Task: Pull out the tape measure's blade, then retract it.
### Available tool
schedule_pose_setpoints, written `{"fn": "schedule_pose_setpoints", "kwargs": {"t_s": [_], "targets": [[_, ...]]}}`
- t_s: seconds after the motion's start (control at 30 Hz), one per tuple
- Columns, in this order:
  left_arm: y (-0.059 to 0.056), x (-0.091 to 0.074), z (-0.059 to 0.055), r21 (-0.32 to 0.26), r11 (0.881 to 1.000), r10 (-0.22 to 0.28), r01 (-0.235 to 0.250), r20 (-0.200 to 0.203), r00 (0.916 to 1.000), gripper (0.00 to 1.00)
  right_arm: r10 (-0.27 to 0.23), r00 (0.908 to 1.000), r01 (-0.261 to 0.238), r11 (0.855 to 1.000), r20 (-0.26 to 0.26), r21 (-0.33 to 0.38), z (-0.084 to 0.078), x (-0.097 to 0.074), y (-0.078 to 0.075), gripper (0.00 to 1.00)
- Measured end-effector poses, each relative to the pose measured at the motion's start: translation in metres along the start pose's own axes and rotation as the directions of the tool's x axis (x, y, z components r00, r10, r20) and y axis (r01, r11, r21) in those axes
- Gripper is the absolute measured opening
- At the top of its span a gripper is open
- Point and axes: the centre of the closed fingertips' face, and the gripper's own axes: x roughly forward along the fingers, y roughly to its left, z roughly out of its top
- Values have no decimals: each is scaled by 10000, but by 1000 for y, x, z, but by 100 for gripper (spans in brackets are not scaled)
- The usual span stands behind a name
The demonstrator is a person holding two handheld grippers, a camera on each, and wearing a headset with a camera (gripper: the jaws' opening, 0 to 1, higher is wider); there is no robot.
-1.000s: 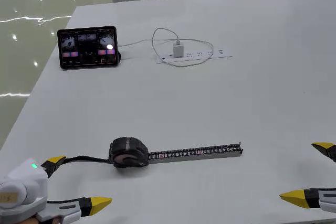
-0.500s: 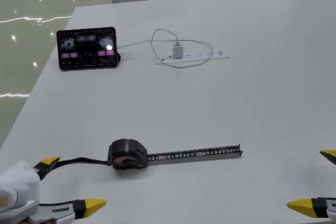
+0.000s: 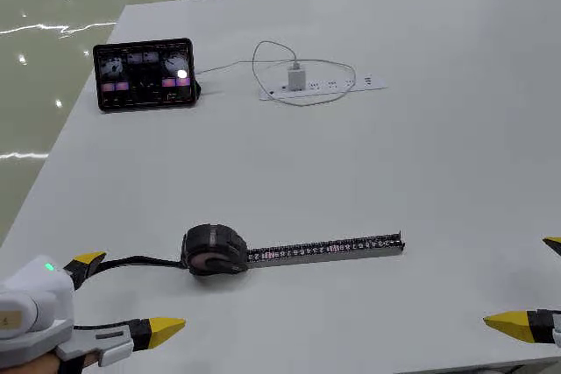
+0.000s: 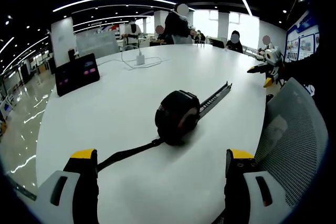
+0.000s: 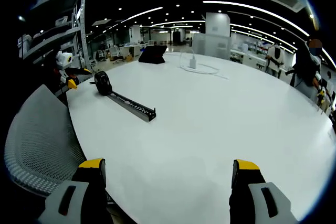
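Change: nothing on the table has shifted over the last second, case and blade lie just as before; the right gripper has drifted a touch toward the picture's right edge, the left gripper has barely budged.
Tape: dark round case, flat on the table's near side, left of middle, nobody holding it.
Blade: out and lying straight along the table to the case's right, end hook at the far tip, free of both grippers.
Strap: black, trailing left from the case, its end right at the left gripper's far yellow tip; touching or just beside, I cannot tell.
Left gripper: low at the near left, jaws spread wide, nothing between them; in its own view the case sits ahead between the jaws.
Right gripper: near right corner, well apart from the blade's tip, jaws wide apart and bare.
Table: white, broad.
Tablet: propped up at the far left, screen lit.
Power strip: far middle, white charger plugged in, cable looped around it and running to the tablet.
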Motion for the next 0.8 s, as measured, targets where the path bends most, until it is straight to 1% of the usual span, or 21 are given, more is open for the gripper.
{"fn": "schedule_pose_setpoints", "kwargs": {"t_s": [0.07, 0.1, 0.17, 0.23, 0.27, 0.33, 0.4, 0.43, 0.47, 0.57, 0.6, 0.67, 0.73, 0.8], "targets": [[0, 4, 5, 43, 10000, 64, -64, -23, 10000, 99, 122, 9999, -124, 9996, -101, -239, 1, 2, 0, 99], [-2, 7, 8, 151, 9999, 66, -65, -65, 10000, 99, 166, 9994, -176, 9992, -288, -360, -1, 4, 0, 99], [-6, 11, 9, 303, 9995, 99, -91, -284, 9995, 99, 331, 9983, -352, 9985, -480, -431, -2, 7, 1, 99], [-14, 17, 13, 376, 9993, -59, 71, -340, 9994, 99, 528, 9963, -562, 9972, -678, -491, -3, 9, 3, 99], [-16, 20, 12, 407, 9991, -64, 87, -562, 9984, 99, 605, 9953, -646, 9965, -758, -527, -2, 11, 3, 99], [-21, 24, 13, 510, 9987, -48, 82, -658, 9978, 99, 658, 9941, -716, 9952, -867, -662, -1, 12, 3, 99], [-28, 29, 16, 503, 9985, -206, 237, -613, 9979, 99, 761, 9926, -839, 9931, -949, -816, 3, 14, 3, 99], [-31, 31, 17, 420, 9988, -211, 239, -654, 9976, 99, 833, 9910, -932, 9913, -1050, -930, 3, 16, 4, 99], [-32, 32, 18, 379, 9989, -261, 286, -648, 9976, 99, 880, 9897, -998, 9896, -1127, -1040, 4, 17, 4, 99], [-38, 36, 25, 161, 9990, -403, 410, -435, 9982, 99, 994, 9863, -1170, 9841, -1314, -1334, 8, 20, 4, 99], [-40, 38, 28, 5, 9992, -408, 409, -358, 9985, 99, 1050, 9853, -1244, 9815, -1346, -1452, 11, 22, 4, 99], [-40, 42, 34, -353, 9991, -240, 232, -220, 9995, 99, 1126, 9843, -1331, 9793, -1361, -1528, 16, 24, 4, 99], [-42, 47, 40, -425, 9990, -133, 127, -159, 9998, 99, 1274, 9817, -1489, 9769, -1416, -1530, 22, 28, 5, 99], [-41, 52, 44, -573, 9983, 94, -103, -154, 9998, 99, 1356, 9792, -1597, 9741, -1509, -1604, 26, 31, 7, 99]]}}
